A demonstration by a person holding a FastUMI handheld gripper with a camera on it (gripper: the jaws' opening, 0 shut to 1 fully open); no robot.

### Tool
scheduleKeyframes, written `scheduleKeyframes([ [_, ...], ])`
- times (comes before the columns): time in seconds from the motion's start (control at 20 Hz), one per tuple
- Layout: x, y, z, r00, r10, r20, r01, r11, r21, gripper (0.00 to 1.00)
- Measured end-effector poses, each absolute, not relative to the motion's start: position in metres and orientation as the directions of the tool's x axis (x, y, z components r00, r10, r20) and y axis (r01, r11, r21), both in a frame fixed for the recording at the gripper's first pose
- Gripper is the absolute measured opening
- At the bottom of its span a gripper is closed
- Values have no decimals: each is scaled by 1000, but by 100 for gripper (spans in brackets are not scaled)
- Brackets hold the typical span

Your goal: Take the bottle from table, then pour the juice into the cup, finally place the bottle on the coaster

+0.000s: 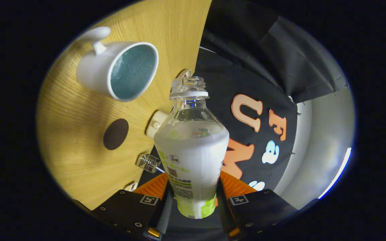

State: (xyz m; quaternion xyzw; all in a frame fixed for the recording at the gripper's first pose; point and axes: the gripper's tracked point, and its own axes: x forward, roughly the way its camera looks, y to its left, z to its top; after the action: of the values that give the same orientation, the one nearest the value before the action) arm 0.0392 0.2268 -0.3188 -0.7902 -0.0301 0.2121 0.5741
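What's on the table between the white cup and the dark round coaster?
Nothing: in the gripper view, only bare wooden table lies between the white cup and the dark round coaster. The gripper holds the clear plastic bottle.

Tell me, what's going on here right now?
A hand-held gripper is shut on an uncapped bottle, lifted and tilted off the table. The white cup lies beyond the bottle's mouth, the dark round coaster nearer the fingers. No juice is leaving the bottle.

Bottle label: print and small code square, too blurred to read. Gripper, fingers clamped on bottle, carries two square marker tags, no legible text.
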Motion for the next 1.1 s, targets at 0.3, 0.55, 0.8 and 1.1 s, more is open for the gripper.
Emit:
scheduleKeyframes([
  [0.3, 30, 212, -362, 862, 222, -456, -432, -151, -889, 62],
  [0.55, 27, 216, -381, 802, 230, -552, -593, 188, -783, 62],
  [0.8, 37, 232, -367, 777, 315, -545, -618, 541, -570, 62],
  [1.1, 62, 252, -358, 777, 366, -512, -569, 756, -323, 62],
])
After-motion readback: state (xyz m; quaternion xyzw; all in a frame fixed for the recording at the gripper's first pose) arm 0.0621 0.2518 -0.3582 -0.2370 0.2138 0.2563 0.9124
